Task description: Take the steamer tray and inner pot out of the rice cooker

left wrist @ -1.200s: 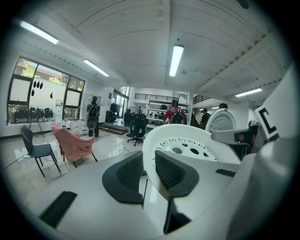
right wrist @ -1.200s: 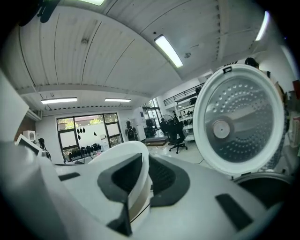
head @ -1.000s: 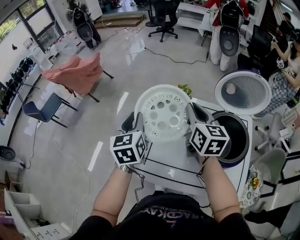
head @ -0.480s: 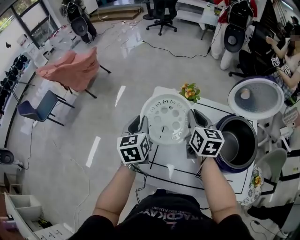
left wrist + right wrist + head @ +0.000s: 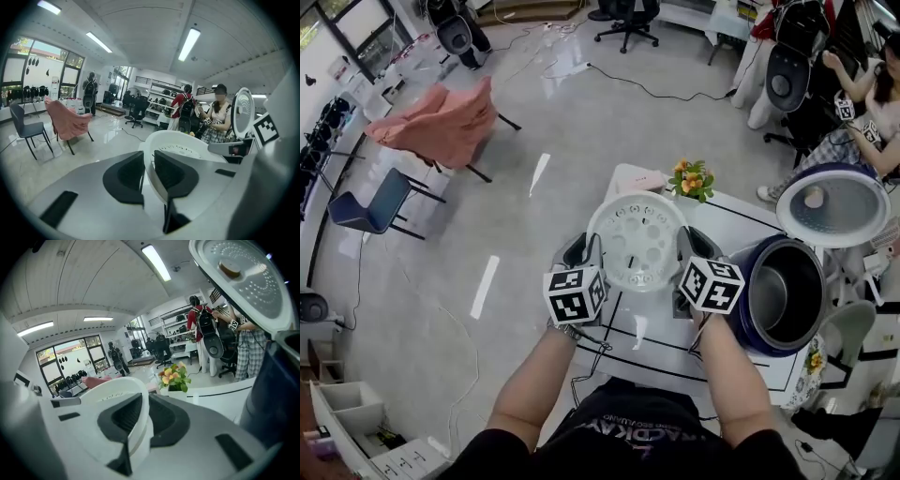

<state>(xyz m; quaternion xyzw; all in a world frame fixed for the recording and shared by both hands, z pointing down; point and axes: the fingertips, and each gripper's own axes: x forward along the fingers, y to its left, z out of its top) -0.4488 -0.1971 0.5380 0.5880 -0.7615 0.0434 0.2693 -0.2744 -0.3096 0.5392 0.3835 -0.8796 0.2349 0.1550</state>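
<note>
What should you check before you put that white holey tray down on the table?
1. Left tool clamped on the steamer tray rim: ok.
2. Right tool clamped on the opposite rim: ok.
3. Tray roughly level: ok.
4. Table spot right under the tray: cannot tell, the tray hides it.
5. Flowers apart from the tray's far edge: ok.
6. Inner pot sits in the open rice cooker, reachable for later: ok.

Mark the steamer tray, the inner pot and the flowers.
steamer tray (image 5: pixel 636 240): head view, on its perforated floor.
inner pot (image 5: pixel 776 296): head view, on its grey inside wall.
flowers (image 5: pixel 694 178): head view, on the orange blooms.
</note>
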